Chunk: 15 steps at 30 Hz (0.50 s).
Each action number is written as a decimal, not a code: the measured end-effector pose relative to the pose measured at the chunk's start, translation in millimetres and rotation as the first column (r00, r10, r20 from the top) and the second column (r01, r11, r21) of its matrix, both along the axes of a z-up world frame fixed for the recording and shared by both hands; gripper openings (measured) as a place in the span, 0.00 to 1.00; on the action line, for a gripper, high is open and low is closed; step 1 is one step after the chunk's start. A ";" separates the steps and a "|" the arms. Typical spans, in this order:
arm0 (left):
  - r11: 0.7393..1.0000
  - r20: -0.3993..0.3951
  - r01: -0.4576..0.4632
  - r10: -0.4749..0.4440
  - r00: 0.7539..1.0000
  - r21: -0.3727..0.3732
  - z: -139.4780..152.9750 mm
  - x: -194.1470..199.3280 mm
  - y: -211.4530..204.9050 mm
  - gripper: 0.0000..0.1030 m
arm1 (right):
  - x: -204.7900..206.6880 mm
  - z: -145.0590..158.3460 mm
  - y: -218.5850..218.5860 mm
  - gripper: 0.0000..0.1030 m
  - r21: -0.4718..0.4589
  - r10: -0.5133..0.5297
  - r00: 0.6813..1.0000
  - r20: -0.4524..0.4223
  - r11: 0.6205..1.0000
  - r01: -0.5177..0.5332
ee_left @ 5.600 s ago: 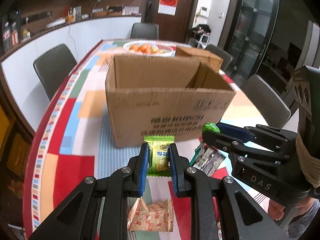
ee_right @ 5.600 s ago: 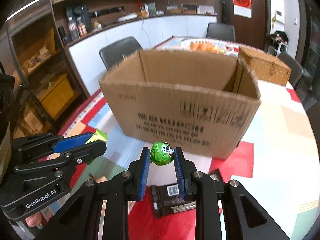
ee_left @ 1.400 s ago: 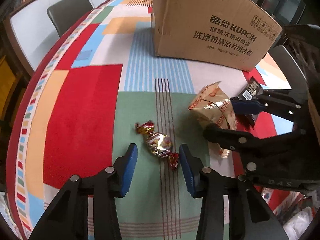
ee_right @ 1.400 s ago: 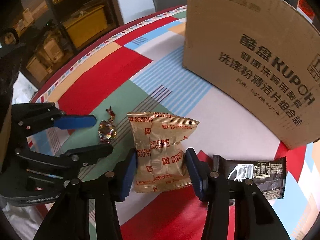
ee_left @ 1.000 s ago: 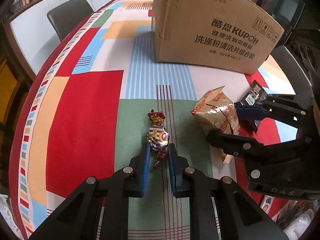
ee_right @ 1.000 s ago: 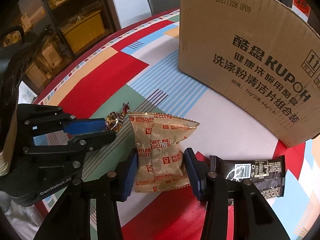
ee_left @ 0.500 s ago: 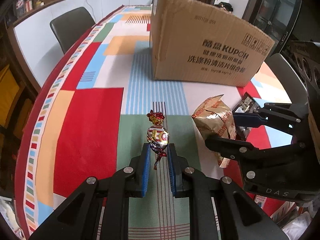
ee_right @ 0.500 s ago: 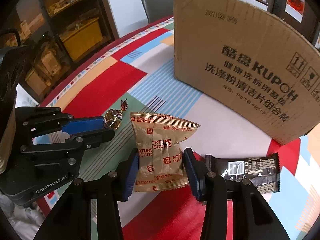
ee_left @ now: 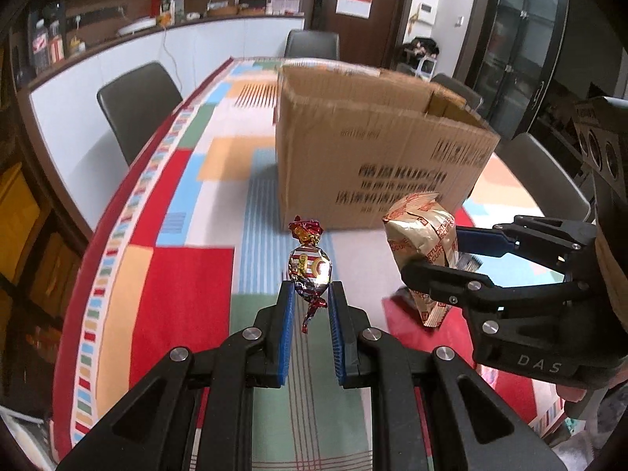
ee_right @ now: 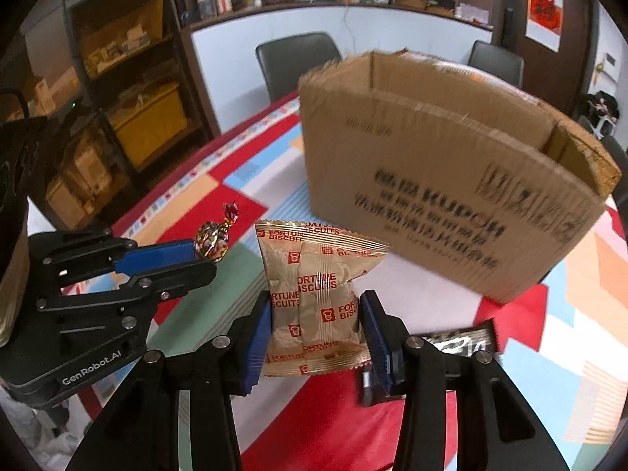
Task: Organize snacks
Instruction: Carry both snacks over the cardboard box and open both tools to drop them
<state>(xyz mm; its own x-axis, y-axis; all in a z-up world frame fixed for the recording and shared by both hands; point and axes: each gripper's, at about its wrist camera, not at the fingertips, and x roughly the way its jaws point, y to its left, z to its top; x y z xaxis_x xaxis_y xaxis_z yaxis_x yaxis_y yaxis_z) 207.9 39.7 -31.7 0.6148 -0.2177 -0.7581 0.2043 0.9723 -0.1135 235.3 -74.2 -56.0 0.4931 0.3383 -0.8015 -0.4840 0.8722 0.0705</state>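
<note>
Our left gripper (ee_left: 310, 310) pinches the candy (ee_left: 310, 265) by its tail; right gripper (ee_right: 316, 337) clamps the biscuit pack (ee_right: 314, 298). Both short of the box (ee_left: 376, 157). The candy could slip before clearing its rim.

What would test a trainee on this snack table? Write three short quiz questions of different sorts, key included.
1. True or false: the left gripper is shut on the foil-wrapped candy.
2. What does the right gripper hold? A) a banana B) the Fortune Biscuits packet C) a spoon
3. Fill in: the dark snack bar lies on the ____, in front of the open cardboard box.

Key: 1 true; 2 B; 3 tablecloth.
</note>
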 end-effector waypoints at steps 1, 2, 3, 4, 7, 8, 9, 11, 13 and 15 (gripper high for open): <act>1.000 0.013 0.003 -0.003 1.000 -0.003 4.4 0.2 -1.0 0.17 | 0.1 4.4 -1.8 0.44 0.005 -0.006 1.000 0.012 1.000 0.006; 1.000 0.030 0.006 -0.006 1.000 -0.008 10.6 0.4 -2.6 0.17 | -0.3 9.9 -3.9 0.44 0.010 -0.013 1.000 0.026 1.000 0.013; 1.000 0.041 0.011 -0.010 0.999 -0.009 14.8 1.0 -3.7 0.17 | -0.9 15.3 -6.4 0.44 0.015 -0.020 0.999 0.041 1.000 0.019; 1.000 0.053 0.016 -0.015 0.998 -0.010 19.2 1.5 -5.5 0.17 | -1.6 22.1 -9.0 0.44 0.020 -0.028 0.998 0.060 0.999 0.027; 0.999 0.097 0.032 -0.030 0.995 -0.021 35.3 4.6 -10.8 0.17 | -3.0 38.4 -15.1 0.44 0.036 -0.045 0.993 0.105 0.999 0.042; 0.999 0.110 0.035 -0.033 0.993 -0.023 40.0 5.8 -12.5 0.17 | -3.6 43.4 -17.6 0.44 0.041 -0.051 0.992 0.117 0.998 0.046; 0.999 0.126 0.041 -0.037 0.991 -0.026 45.7 6.9 -14.9 0.17 | -4.0 49.4 -21.2 0.44 0.047 -0.059 0.990 0.131 0.997 0.053; 0.998 0.157 0.053 -0.048 0.986 -0.029 57.3 10.3 -19.5 0.17 | -3.4 58.1 -26.3 0.44 0.062 -0.076 0.985 0.152 0.996 0.067; 0.998 0.181 0.061 -0.055 0.982 -0.031 66.1 13.8 -23.2 0.17 | -2.1 67.5 -33.0 0.44 0.078 -0.097 0.980 0.174 0.993 0.084; 0.997 0.206 0.070 -0.062 0.977 -0.032 75.5 18.7 -27.3 0.17 | 0.4 75.3 -37.9 0.44 0.092 -0.117 0.975 0.191 0.991 0.101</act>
<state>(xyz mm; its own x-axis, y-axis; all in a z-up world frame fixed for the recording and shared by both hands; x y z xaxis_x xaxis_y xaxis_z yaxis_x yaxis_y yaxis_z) 226.6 12.4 43.7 0.7397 -0.2894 -0.6075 0.2904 0.9517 -0.0997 235.7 -112.1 19.4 0.6750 0.3339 -0.6579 -0.3981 0.9156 0.0563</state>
